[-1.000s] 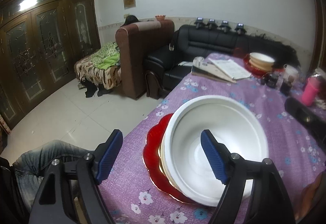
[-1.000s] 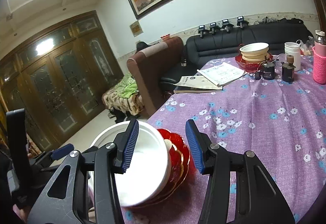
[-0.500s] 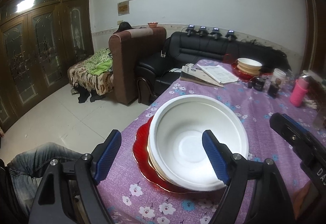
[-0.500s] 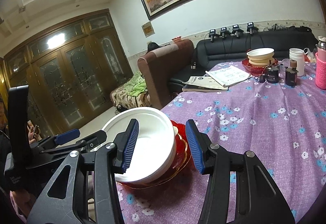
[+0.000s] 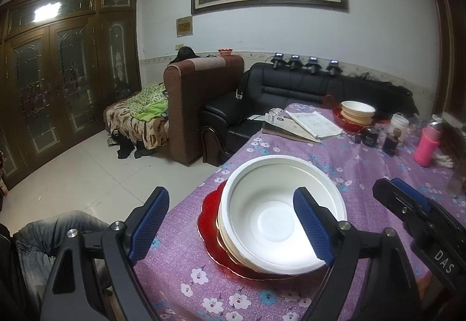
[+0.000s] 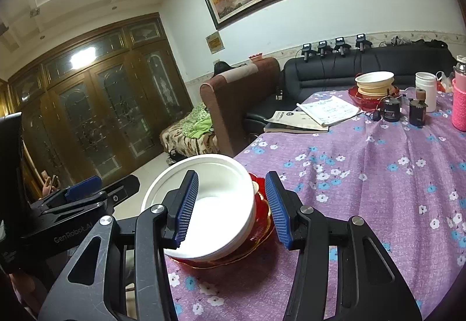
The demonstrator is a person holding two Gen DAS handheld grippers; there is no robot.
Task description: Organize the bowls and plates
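Note:
A white bowl (image 5: 273, 222) tops a stack of cream bowls on a red plate (image 5: 208, 216) near the table's left edge. My left gripper (image 5: 230, 195) hangs just short of the stack with its jaws opening wide; its pads touch nothing. In the right wrist view the white bowl (image 6: 218, 198) and red plate (image 6: 259, 229) lie beyond my right gripper (image 6: 231, 189), which is half open with no contact. A second stack of cream bowls (image 5: 358, 112) (image 6: 374, 82) on a red plate stands at the table's far end.
The table (image 5: 364, 172) has a purple flowered cloth. Books (image 6: 320, 114), dark jars (image 6: 391, 111), a white jar (image 6: 425, 90) and a pink bottle (image 5: 428, 143) crowd its far end. A person's jeans-clad knee (image 5: 58, 230) is by the near left edge. Sofas stand beyond.
My left gripper has drawn back and lifted a little from the bowl stack while its jaws widened. The right gripper shifted sideways, so the bowl's rim now shows between its fingers.

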